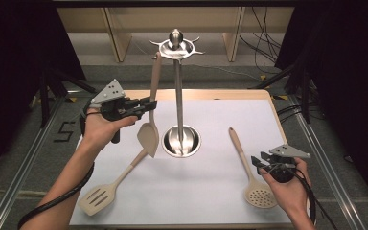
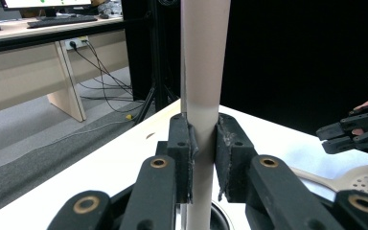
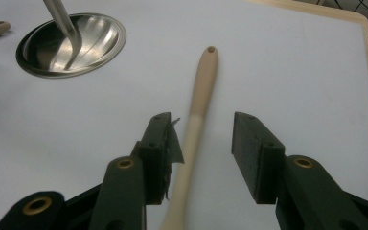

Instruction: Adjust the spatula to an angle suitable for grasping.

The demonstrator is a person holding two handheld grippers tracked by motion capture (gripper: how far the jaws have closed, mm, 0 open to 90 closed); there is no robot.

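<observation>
Here the left tool (image 1: 149, 104) is clenched on the handle of a beige spoon (image 1: 149, 132) held upright beside the steel rack (image 1: 179, 96), while the right tool (image 1: 261, 163) stands released, jaws straddling the handle of the skimmer (image 1: 249, 175) lying on the table (image 1: 211, 191).

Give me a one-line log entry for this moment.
left tongs: shut on spoon handle, at rack hook | right tongs: open around skimmer handle | slotted turner: on table
</observation>
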